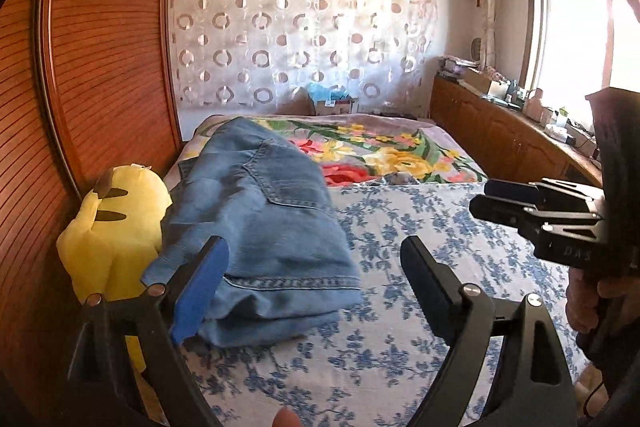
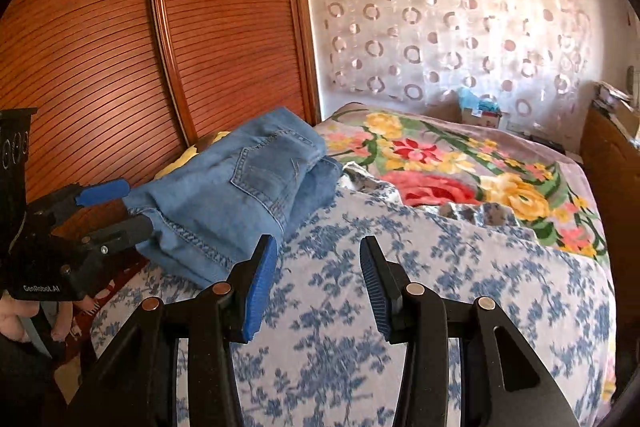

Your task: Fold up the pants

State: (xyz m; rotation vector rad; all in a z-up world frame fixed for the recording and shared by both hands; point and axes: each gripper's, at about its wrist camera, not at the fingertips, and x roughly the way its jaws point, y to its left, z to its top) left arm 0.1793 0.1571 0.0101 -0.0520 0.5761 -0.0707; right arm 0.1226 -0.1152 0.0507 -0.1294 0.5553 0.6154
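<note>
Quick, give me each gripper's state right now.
Left gripper: open, holding nothing; the folded jeans lie between and beyond its fingers.
Right gripper: open, holding nothing, over the blue floral bedspread.

You will find the folded pants [image 1: 260, 227] on the bed [image 1: 400, 307] at its left edge, against the plush toy [image 1: 116, 227] beside the wardrobe [image 1: 100, 47]. A blanket [image 1: 380, 151] lies behind, toward the far edge.
</note>
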